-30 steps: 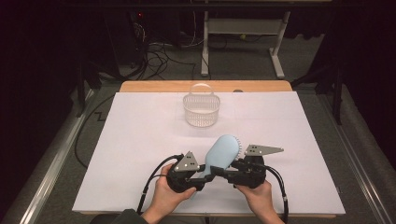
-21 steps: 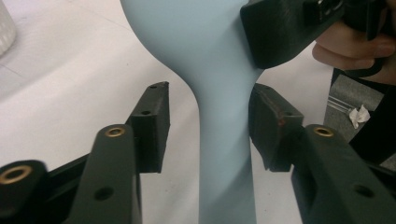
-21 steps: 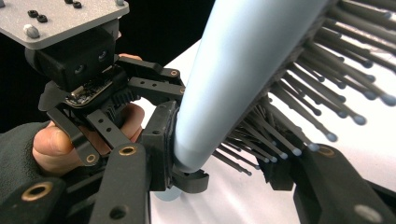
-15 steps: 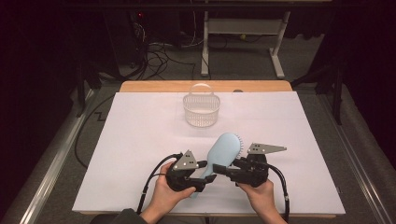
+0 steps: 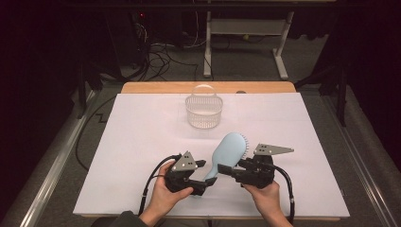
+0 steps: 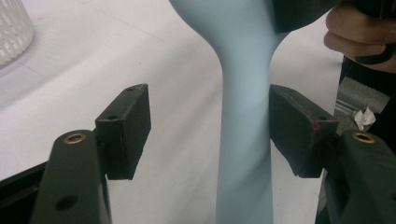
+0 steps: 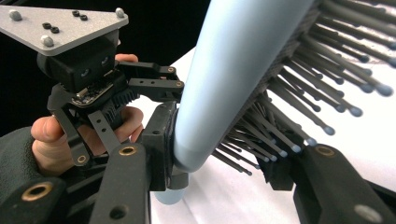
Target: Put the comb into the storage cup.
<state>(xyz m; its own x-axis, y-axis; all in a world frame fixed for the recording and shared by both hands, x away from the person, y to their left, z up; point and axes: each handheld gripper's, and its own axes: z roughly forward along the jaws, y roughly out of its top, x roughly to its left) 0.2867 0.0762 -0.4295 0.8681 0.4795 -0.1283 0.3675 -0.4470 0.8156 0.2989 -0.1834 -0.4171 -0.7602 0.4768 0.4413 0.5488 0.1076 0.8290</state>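
While left fingers (image 6: pixel 209 130) gape round its smooth handle, right fingers (image 7: pixel 224 179) clench bristly hairbrush (image 5: pixel 230 151).

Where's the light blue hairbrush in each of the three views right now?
High view: hairbrush lower centre, between both grippers.
Left gripper view: its handle runs upright between the open jaws.
Right gripper view: its head at centre, clamped.
Shared landmark: the white table cover.
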